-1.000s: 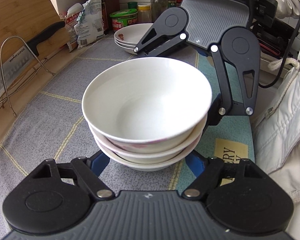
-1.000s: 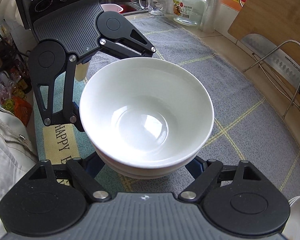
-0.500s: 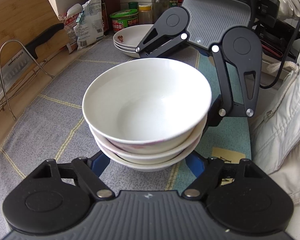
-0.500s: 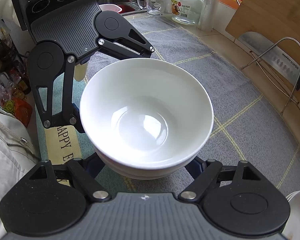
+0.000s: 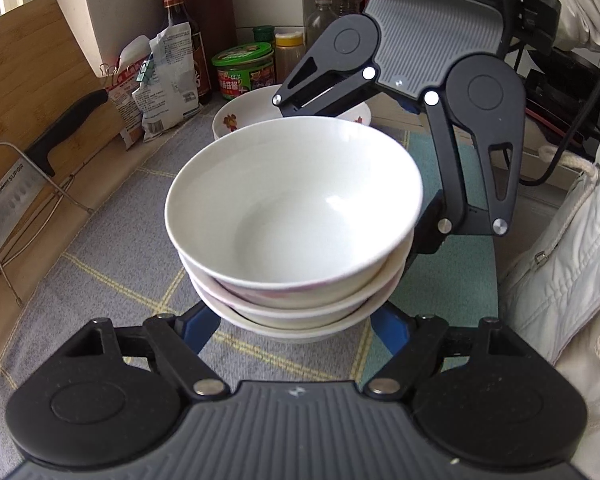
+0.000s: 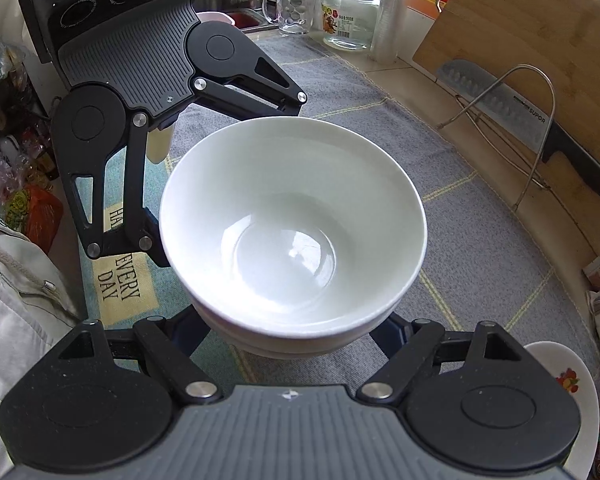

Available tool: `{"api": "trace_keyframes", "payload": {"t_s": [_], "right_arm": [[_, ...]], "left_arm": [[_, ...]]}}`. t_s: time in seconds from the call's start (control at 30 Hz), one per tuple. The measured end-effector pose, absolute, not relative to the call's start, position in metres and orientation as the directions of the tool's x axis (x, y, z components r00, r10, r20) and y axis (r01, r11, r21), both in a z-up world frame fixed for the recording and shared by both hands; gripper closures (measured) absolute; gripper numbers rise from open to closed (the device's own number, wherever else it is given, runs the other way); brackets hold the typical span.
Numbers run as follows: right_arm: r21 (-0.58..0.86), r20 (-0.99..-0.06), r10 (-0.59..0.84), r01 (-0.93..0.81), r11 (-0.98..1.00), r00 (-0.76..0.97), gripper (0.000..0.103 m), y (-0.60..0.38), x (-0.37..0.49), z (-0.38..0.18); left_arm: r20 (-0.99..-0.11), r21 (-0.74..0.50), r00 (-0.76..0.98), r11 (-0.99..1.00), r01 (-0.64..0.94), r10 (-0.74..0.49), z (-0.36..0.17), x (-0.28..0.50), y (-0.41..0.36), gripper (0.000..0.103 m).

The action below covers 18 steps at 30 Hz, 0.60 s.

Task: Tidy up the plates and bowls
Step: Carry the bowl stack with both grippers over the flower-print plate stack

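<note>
In the centre of both wrist views I have a stack of white bowls point(image 5: 296, 220), three of them nested, the empty top one filling most of the frame. The stack sits above the grey checked mat point(image 5: 112, 264), and I see it caught from two opposite sides.

My left gripper point(image 5: 296, 330) comes in from the bottom of its own view. Its blue fingers point(image 5: 198, 326) flank the lowest bowl, drawn in against its sides, so I read it as clamped on the stack. In the right wrist view the same tool reaches down from the upper left.

My right gripper point(image 6: 296, 336) does the same from the bottom of its view, its dark fingers point(image 6: 388, 334) either side of the stack's base. The bowl rims hide the contact, so I can only say it looks closed on the stack, not certain. In the left wrist view it descends from the upper right.

Behind the stack in the left view, upper centre, stands a pile of plates point(image 5: 230, 120) with a fruit print, partly covered by the other gripper's linkage. A cleaver point(image 5: 32, 160) leans against a wooden cutting board point(image 5: 24, 76) at the left edge, behind a wire rack point(image 5: 4, 216). A person's pale jacket point(image 5: 572, 280) fills the right edge.
</note>
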State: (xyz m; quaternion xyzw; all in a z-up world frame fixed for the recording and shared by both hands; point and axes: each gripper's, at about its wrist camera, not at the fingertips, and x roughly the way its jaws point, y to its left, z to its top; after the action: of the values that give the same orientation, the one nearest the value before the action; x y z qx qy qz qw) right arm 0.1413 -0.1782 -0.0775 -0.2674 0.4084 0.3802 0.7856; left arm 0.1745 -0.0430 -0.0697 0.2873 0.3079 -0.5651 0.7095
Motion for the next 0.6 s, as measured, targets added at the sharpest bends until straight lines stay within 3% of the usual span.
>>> {"api": "trace_keyframes", "payload": {"t_s": [0.6], "right_arm": [[-0.194, -0.812, 0.353, -0.787, 0.586, 0.464, 0.015, -0.296, 0.143, -0.038]], "left_arm": [[-0.724, 0.143, 0.213, 0.16, 0.977, -0.656, -0.045, 0.184, -0.169, 0.021]]}}
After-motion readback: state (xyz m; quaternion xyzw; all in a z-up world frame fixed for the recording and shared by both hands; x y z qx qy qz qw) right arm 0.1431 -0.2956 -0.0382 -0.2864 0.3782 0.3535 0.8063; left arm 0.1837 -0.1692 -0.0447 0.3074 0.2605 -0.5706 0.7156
